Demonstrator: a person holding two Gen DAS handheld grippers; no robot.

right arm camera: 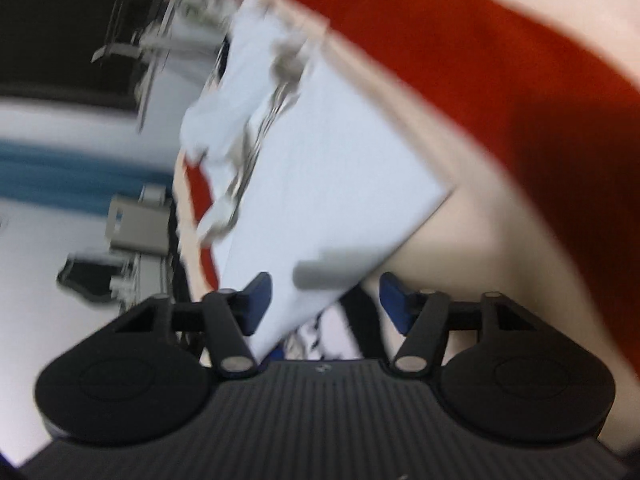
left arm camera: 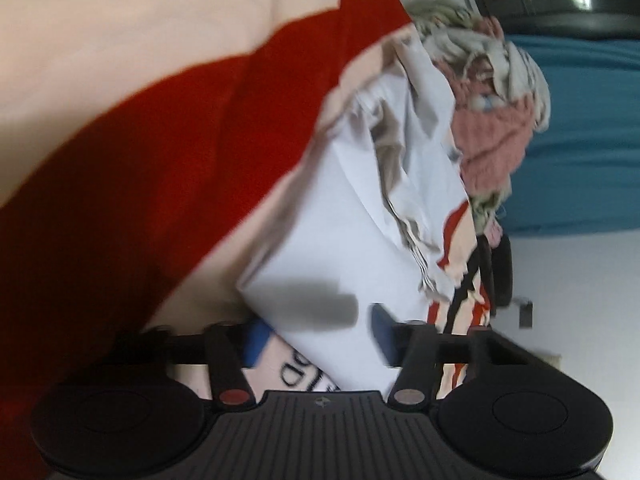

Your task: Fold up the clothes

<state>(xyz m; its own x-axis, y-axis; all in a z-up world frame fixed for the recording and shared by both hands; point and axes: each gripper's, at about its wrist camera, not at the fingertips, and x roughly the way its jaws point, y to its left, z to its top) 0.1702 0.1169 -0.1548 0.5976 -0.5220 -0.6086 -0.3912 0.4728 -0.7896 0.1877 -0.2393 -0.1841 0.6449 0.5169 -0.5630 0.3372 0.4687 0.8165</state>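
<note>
A white folded garment (left arm camera: pixel 332 248) lies flat on a cream sheet with a broad red stripe (left arm camera: pixel 160 160). In the left wrist view my left gripper (left arm camera: pixel 320 336) hangs just over the garment's near corner. Its blue pads (left arm camera: pixel 258 340) stand apart on either side of the corner, and their shadow falls on the cloth. In the right wrist view the same white garment (right arm camera: pixel 340 160) runs under my right gripper (right arm camera: pixel 326 300). That gripper is open too, with the garment's edge between the fingers and no pad pressing on it. Both views are blurred and rolled sideways.
A heap of pink and grey-white clothes (left arm camera: pixel 492 120) sits beyond the garment's far end. Black printed letters (left arm camera: pixel 296 372) show on cloth under the near corner. A grey box (right arm camera: pixel 136 224) and dark furniture stand off the sheet (right arm camera: pixel 520 80), before a white wall with a blue band (left arm camera: pixel 580 132).
</note>
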